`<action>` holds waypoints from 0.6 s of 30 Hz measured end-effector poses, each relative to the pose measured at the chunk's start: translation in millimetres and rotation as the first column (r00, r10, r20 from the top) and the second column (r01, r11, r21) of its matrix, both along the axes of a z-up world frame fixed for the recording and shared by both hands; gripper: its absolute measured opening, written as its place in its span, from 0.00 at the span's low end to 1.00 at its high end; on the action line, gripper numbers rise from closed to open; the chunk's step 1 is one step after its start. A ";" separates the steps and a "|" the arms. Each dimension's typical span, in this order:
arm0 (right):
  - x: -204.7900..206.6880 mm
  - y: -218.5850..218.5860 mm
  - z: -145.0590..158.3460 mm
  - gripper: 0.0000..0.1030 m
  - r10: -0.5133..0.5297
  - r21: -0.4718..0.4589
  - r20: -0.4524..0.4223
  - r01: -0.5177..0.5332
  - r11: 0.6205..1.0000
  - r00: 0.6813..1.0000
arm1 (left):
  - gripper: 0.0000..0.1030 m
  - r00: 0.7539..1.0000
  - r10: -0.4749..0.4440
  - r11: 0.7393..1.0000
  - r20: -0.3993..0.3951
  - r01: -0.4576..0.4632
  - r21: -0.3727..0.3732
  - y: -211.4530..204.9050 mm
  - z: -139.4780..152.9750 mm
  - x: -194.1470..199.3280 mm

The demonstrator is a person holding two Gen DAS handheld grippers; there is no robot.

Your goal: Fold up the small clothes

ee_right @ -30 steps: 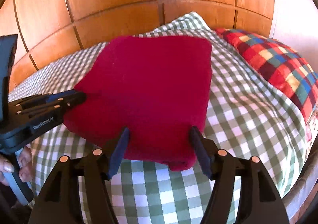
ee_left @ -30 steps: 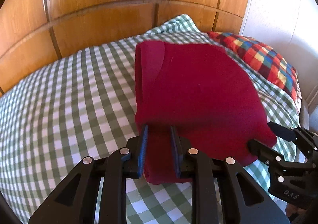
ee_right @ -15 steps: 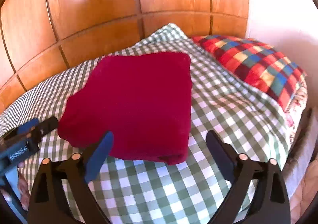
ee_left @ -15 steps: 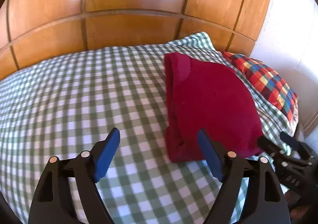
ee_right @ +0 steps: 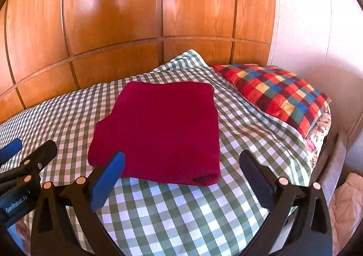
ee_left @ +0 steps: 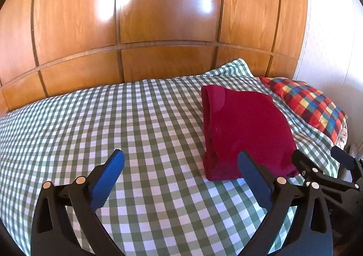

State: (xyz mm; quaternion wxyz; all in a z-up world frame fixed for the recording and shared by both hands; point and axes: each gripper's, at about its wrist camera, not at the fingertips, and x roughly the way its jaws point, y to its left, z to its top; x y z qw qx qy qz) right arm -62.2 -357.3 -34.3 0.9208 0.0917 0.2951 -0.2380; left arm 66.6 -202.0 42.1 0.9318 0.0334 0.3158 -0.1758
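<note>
Left wrist view: left gripper, jaws spread wide with nothing between them, where a second ago they were pinched on the near edge of the red garment; the camera now sits farther back and higher, so the fold reads as released and set down. The garment, a dark red knit top folded into a compact packet, lies on the green-checked bedspread toward the right side of the bed, near its head end, just short of the multicoloured checked pillow. Its long axis runs from the near edge of the bed toward the wooden headboard; a rolled band, apparently the collar or a cuff, shows at the far left corner of the packet. The right gripper appears at the lower right, also spread, clear of the cloth. Right wrist view: right gripper, jaws wide apart and empty, likewise drawn off the near hem it bracketed a second ago. The red garment lies flat as a rough rectangle, folded edge thick at the near right corner, a notch on the left side. The left gripper sits at the left edge, off the cloth. Judgement: this fold looks finished; the packet seems ready to be left or stacked.
</note>
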 end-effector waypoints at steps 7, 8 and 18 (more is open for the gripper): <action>-7.3 -2.9 5.5 0.98 -0.005 0.003 0.024 0.005 1.000 1.000 | 0.96 1.000 -0.011 1.000 0.014 0.011 -0.019 3.1 9.2 -8.3; -9.5 -4.9 7.0 0.98 -0.015 0.007 0.031 0.015 1.000 0.999 | 0.96 1.000 -0.014 1.000 0.021 0.014 -0.019 2.5 10.9 -10.1; -15.9 -10.8 11.5 0.98 -0.036 0.016 0.046 0.036 0.999 0.998 | 0.96 0.997 -0.033 0.999 0.063 0.034 -0.007 -6.3 18.5 -19.9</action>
